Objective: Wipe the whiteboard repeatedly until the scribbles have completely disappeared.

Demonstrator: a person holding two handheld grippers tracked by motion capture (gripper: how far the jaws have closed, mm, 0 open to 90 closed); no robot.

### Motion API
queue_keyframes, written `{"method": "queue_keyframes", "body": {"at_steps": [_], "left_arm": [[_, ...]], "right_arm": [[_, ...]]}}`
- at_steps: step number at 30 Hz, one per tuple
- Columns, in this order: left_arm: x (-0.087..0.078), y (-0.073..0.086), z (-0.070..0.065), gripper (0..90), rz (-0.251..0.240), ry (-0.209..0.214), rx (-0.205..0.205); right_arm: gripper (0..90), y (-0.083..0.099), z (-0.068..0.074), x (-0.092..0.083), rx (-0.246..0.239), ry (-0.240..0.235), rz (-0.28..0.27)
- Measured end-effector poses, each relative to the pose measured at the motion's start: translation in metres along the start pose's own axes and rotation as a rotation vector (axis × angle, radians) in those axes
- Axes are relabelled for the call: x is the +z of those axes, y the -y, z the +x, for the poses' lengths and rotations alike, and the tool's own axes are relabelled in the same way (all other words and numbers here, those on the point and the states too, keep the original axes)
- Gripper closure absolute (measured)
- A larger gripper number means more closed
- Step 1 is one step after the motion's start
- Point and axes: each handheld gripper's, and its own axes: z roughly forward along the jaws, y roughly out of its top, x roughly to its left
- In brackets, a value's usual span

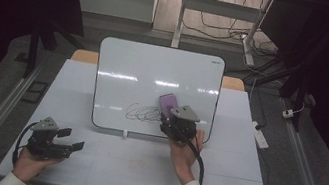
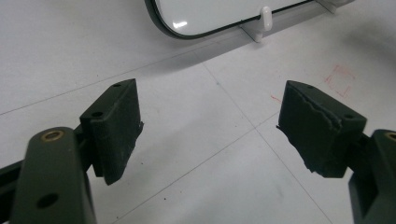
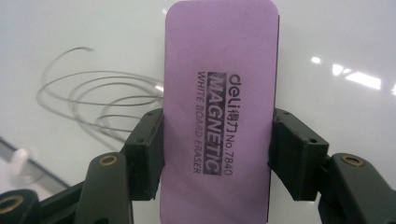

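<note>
Right gripper (image 3: 217,149): jaws clamp a purple rectangular magnetic eraser (image 3: 219,107) against the upright white whiteboard (image 1: 154,78), beside grey looping scribbles (image 3: 98,98).
Left gripper (image 2: 210,126): jaws spread wide, empty, above the white surface (image 2: 70,46).

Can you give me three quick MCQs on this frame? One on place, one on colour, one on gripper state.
1. Where does the scribble sit relative to the eraser in the high view?
A. To its left on the whiteboard
B. Above it on the board
C. On the table off the board

2. What colour is the eraser's printed face?
A. Yellow
B. Purple
C. Green

3. How are the two grippers?
A. Both open
B. Left shut on the eraser, right open
C. Left open, right shut on the eraser

Key: 1 A, the looped lines lie left of the eraser on the lower part of the board. 2 B, the right gripper view shows a purple face marked as a magnetic whiteboard eraser. 3 C, the left gripper has its jaws wide apart over bare table, while the right gripper clamps the eraser's two sides.
</note>
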Motion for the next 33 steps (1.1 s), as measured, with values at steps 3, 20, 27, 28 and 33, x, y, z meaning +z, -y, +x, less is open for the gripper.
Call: {"method": "queue_keyframes", "body": {"at_steps": [3, 20, 27, 28, 33], "left_arm": [[0.0, 0.0, -0.001, 22.1, 0.001, 0.001, 0.001], [0.0, 0.0, 0.0, 22.0, -0.001, 0.001, 0.001], [0.0, 0.0, 0.0, 22.0, -0.002, 0.002, 0.003], [0.0, 0.0, 0.0, 22.0, -0.002, 0.002, 0.002], [0.0, 0.0, 0.0, 22.0, 0.001, 0.003, 0.003]], "right_arm": [[40.3, 0.0, -0.005, -0.001, 0.009, 0.001, -0.005], [40.4, -0.001, 0.059, 0.02, -0.127, -0.088, 0.018], [40.3, -0.004, 0.035, 0.012, -0.109, -0.022, 0.001], [40.3, -0.005, 0.027, 0.01, -0.089, -0.012, -0.002], [40.3, -0.006, 0.006, 0.005, -0.036, 0.025, -0.019]]}}
